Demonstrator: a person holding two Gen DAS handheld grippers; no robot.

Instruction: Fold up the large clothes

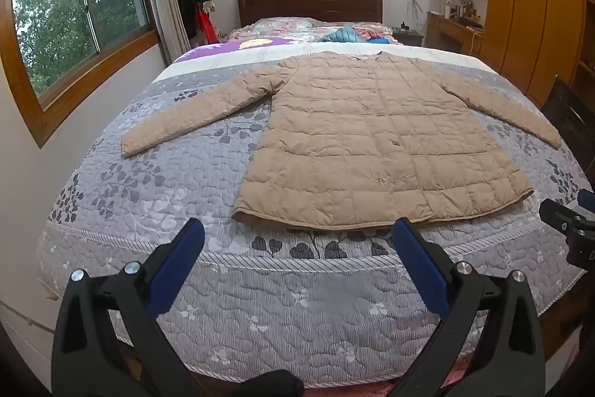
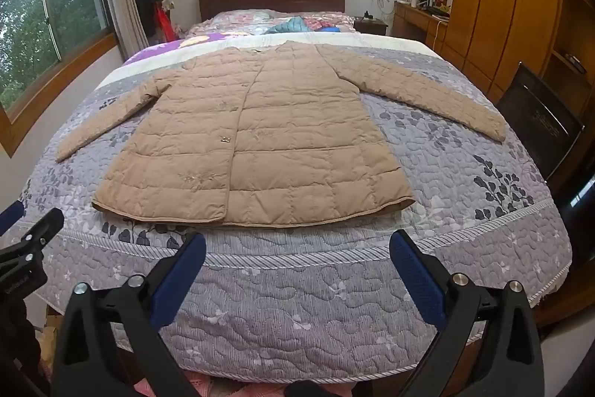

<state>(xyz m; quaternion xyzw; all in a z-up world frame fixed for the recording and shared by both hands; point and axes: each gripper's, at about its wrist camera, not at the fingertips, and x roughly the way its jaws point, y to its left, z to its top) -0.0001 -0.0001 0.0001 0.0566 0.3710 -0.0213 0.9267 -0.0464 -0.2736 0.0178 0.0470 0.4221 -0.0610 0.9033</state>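
tan quilted coat (image 1: pixel 375 144) | flat, front up, closed | sleeves spread | hem toward bed foot

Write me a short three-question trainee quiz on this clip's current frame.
1. True or false: the tan quilted jacket lies flat with both sleeves spread out.
2. What does the left gripper hold? A) a sleeve B) the hem C) nothing
3. What covers the bed under the jacket?

Key: 1 true. 2 C; its jaws stand open, as do those of the right gripper. 3 a grey leaf-print quilt.
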